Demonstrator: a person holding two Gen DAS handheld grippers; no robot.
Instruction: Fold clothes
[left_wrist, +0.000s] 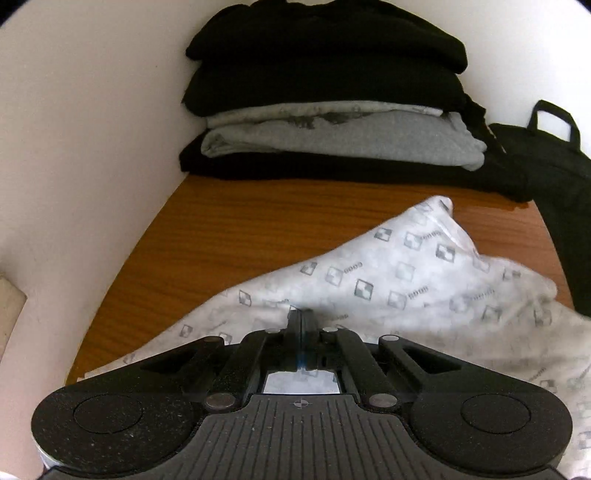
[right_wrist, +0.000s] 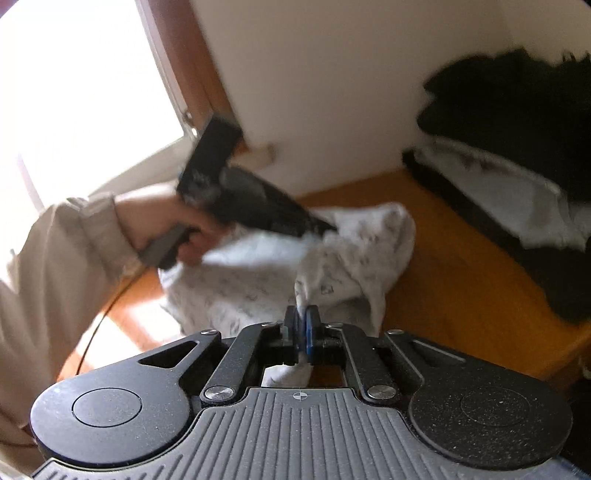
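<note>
A white garment with a grey square print (left_wrist: 399, 280) lies crumpled on the wooden table (left_wrist: 229, 229). My left gripper (left_wrist: 301, 316) is shut, its jaws pinching the garment's near edge. In the right wrist view the same white garment (right_wrist: 258, 280) is bunched and partly lifted. My right gripper (right_wrist: 303, 317) is shut on a fold of it, cloth showing between the blue pads. The left gripper (right_wrist: 325, 227) appears there too, held by a hand (right_wrist: 177, 229) in a beige sleeve and reaching into the cloth from the left. That view is motion-blurred.
A stack of folded black and grey clothes (left_wrist: 325, 110) sits at the back against the white wall (left_wrist: 92, 129), also seen as the stack (right_wrist: 517, 177) at right. A black bag (left_wrist: 554, 173) lies at the right. A bright window (right_wrist: 74, 92) is at left.
</note>
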